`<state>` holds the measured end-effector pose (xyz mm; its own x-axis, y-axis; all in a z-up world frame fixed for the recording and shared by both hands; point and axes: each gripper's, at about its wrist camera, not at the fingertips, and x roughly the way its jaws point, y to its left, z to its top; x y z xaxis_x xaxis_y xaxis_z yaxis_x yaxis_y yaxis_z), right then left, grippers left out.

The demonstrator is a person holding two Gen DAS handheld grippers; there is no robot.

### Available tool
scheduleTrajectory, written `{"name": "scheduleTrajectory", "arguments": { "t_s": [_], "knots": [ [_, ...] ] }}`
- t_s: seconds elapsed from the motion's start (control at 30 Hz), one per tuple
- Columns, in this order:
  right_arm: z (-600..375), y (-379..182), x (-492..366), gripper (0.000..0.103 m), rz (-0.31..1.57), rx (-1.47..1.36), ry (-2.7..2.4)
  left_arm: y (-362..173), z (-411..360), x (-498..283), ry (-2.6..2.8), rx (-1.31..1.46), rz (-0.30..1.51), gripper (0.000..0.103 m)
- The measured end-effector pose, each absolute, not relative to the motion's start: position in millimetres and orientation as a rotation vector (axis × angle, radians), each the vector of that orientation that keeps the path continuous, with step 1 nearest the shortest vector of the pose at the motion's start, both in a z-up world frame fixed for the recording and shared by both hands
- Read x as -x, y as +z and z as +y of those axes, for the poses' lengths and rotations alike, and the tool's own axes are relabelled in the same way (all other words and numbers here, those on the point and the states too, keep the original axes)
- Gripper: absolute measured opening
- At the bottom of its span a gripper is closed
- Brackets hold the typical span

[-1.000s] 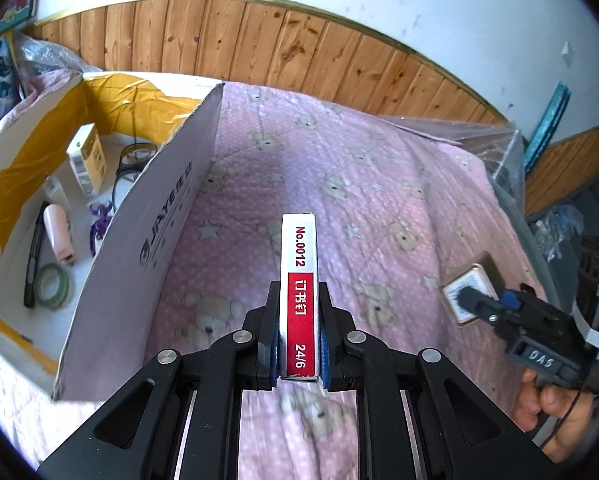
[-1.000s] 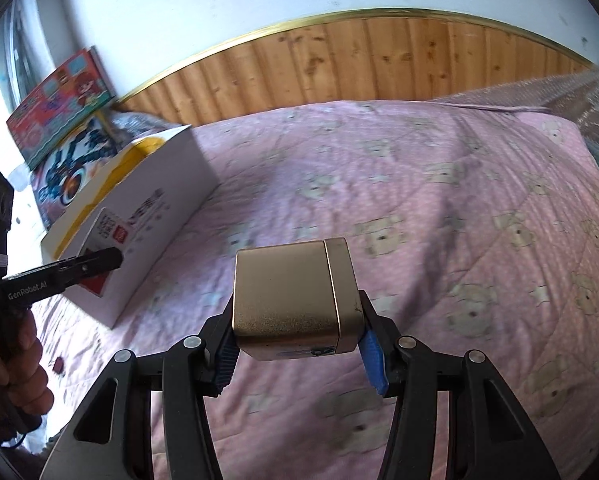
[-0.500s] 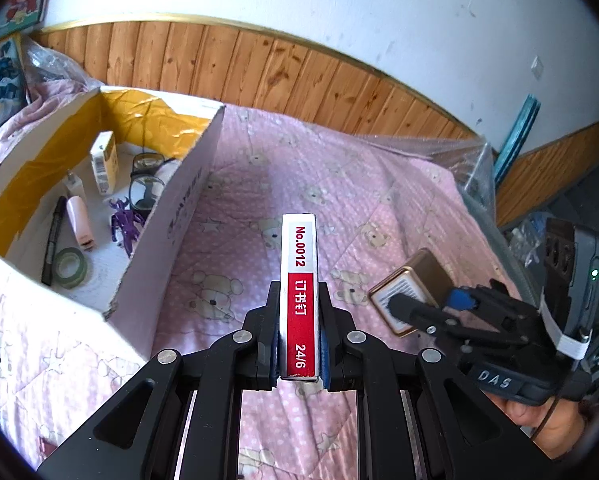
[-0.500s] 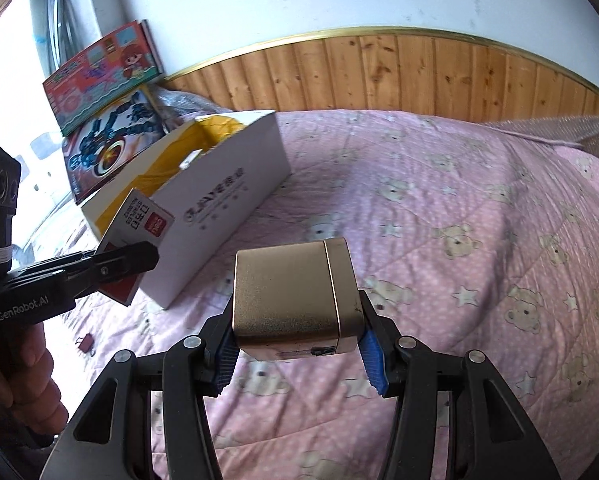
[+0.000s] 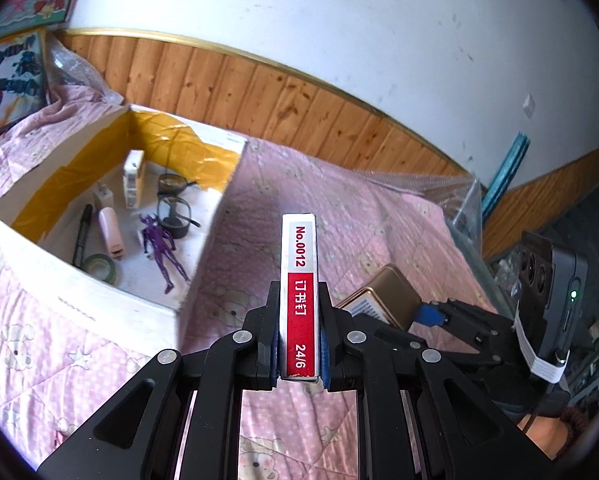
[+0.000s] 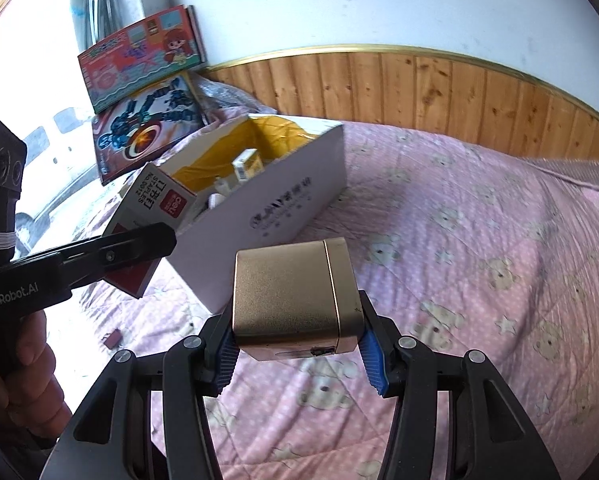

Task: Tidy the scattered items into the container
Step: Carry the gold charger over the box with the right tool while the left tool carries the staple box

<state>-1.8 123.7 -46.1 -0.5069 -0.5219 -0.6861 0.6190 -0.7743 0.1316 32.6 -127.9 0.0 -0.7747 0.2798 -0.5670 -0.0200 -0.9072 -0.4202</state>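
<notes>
Left gripper (image 5: 299,354) clamps the staple box (image 5: 299,300) near the cardboard box (image 5: 99,292); right gripper (image 6: 297,350) grips the gold tin (image 6: 295,300), its label hidden. Carton's far contents blur.

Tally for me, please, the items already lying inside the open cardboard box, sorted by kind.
Small cartons: 1
White chargers: 1
Pairs of glasses: 1, possibly more; the frames overlap
Black pens: 1
Pink staplers: 1
Purple figurines: 1
Green tape rolls: 1
Total: 7 visible in the cardboard box
</notes>
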Motion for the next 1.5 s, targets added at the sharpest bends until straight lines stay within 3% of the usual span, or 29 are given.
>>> {"name": "scheduleTrajectory", "arguments": {
  "t_s": [0.73,1.5],
  "knots": [
    [37,-2,19,0.053,0.283,-0.843,-2.156,15,-224,-31,2.859,0.893,-0.823,0.015],
    [-21,16,109,0.053,0.388,-0.82,-2.125,4,-252,36,2.84,1.058,-0.868,0.015]
  ]
}}
